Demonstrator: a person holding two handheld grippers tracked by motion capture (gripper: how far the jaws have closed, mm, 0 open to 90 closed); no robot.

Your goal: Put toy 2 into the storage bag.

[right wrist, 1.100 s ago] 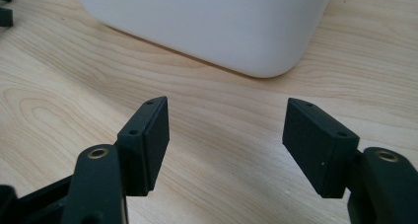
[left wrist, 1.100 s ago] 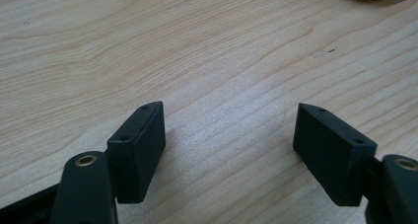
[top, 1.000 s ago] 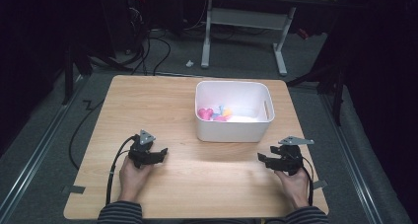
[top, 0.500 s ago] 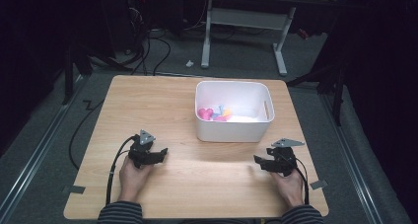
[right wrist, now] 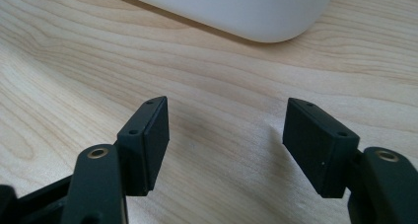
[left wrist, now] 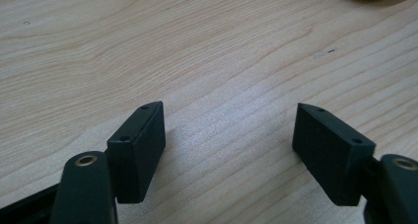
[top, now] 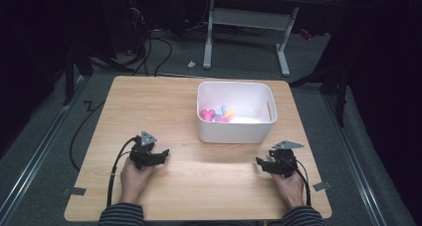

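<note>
A white rectangular bin (top: 234, 131) stands on the wooden table (top: 149, 101), right of centre, holding several small pink, blue and yellow pieces (top: 215, 115). My left gripper (top: 160, 155) rests on the table near the front left, held by a hand, jaws open over bare wood (left wrist: 229, 130). My right gripper (top: 261, 162) sits near the front right, just in front of the bin's right corner (right wrist: 256, 12), open with nothing between its jaws (right wrist: 226, 120).
Black cables (top: 115, 171) trail from each gripper toward the table's front edge. Beyond the table a white desk frame (top: 246, 22) and loose cables lie on the grey floor. Bare wood stretches between the two grippers.
The right gripper has shifted slightly left and toward the bin's front. The left gripper has stayed in place.
</note>
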